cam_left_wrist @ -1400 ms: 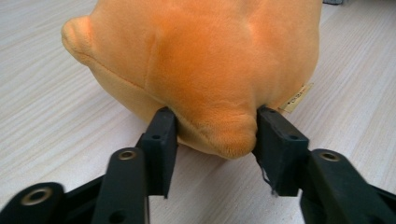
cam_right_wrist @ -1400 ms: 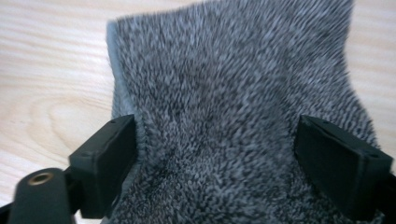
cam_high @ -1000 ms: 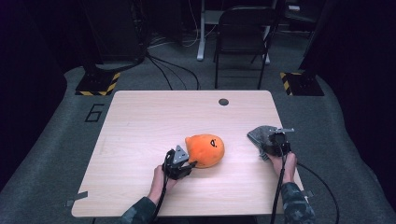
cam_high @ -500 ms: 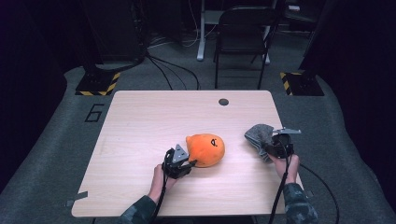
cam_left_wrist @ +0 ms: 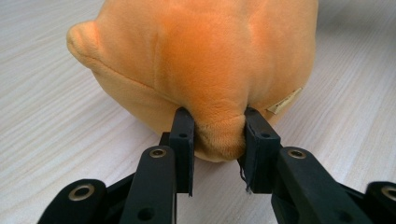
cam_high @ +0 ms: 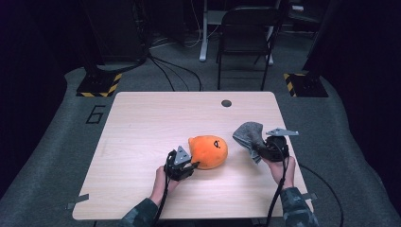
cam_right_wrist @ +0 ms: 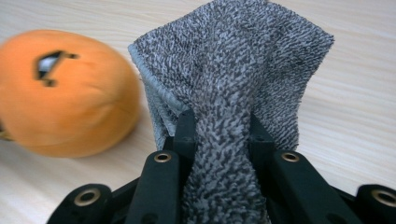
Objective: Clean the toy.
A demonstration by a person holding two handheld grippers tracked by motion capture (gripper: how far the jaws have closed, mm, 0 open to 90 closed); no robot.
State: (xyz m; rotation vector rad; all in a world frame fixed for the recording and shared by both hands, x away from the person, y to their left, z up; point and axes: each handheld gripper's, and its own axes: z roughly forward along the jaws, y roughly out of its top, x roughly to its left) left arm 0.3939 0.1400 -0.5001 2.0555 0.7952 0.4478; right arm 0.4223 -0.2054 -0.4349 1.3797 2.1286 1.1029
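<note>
Left gripper [cam_high: 189, 165], black and two-jawed, clamped on a pinch of the round orange plush toy [cam_high: 208, 151] with a black eye patch, jaws drawn in narrow on a fold at the toy's near end; seen up close in the left gripper view, pads [cam_left_wrist: 181, 135] sunk into the soft fabric [cam_left_wrist: 201, 60]. Right gripper [cam_high: 261, 150] closed tight on a grey terry cloth [cam_high: 249, 135], bunched between the jaws and fanning out above them [cam_right_wrist: 233, 70], lifted clear of the tabletop, jaws just finished tightening on it. Plush toy resting on the pale wood-grain table [cam_high: 156, 118], near the front middle, just to the left of the raised cloth and apart from it. Small dark round cap [cam_high: 226, 103] set in the tabletop toward the far edge. Beyond the table, grey carpet, a black folding chair [cam_high: 246, 28], loose black cables [cam_high: 170, 71], yellow-and-black striped floor plates [cam_high: 99, 85] at both far corners, a number six marked on the floor at the left, dim room behind
</note>
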